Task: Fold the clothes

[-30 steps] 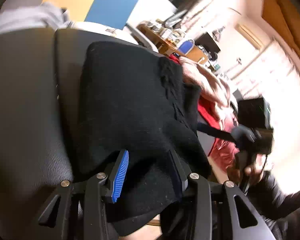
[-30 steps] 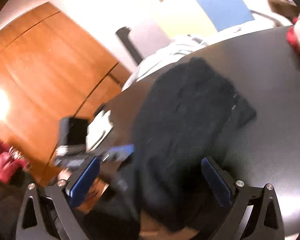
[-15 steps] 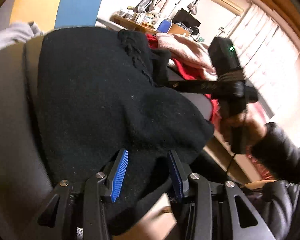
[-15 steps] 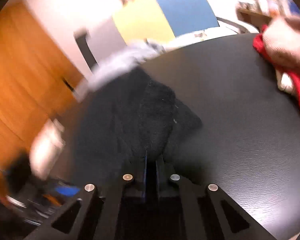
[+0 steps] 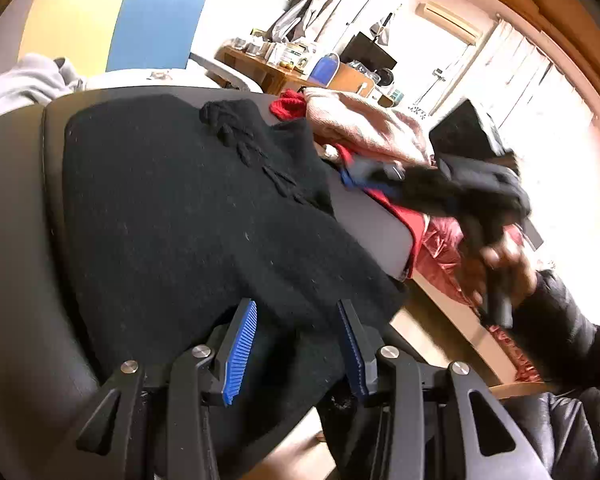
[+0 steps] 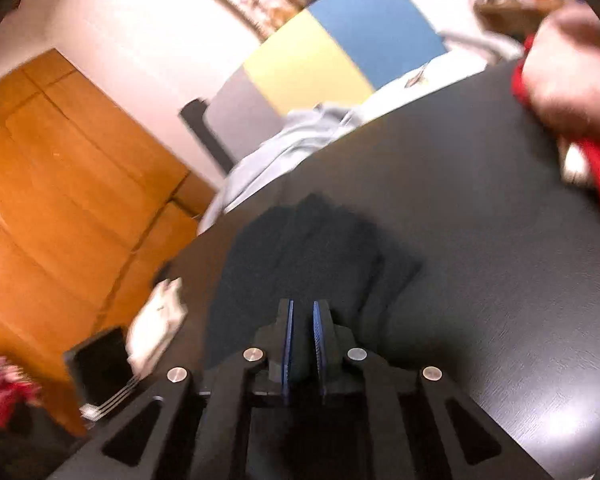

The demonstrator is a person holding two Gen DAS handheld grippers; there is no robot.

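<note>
Black knit sweater [image 5: 188,216] lies on the dark tabletop [image 6: 480,240], hem hanging over the near edge. Left gripper [image 5: 296,344] is clamped on that hem; right gripper [image 6: 301,344], opening slightly, pinches a fold. I'd lift both evenly, keeping the hem taut.

A black knitted sweater [image 5: 188,216] with a cable-knit pattern down its front is seen spread across the dark grey tabletop [image 5: 12,200], flecked with pale lint. Ridged bright blue pads are shown on the black left gripper [image 5: 296,344], and thin blue pad edges on the black right gripper [image 6: 302,348]. At upper left of the left wrist view, a yellow-and-blue panel [image 5: 112,20] is displayed beside a pale grey garment [image 5: 24,84]. A pink knit garment [image 5: 364,124] over a red garment [image 5: 288,104] is seen at centre right. Orange-brown wooden cupboard doors [image 6: 60,184] are shown in the right wrist view.
</note>
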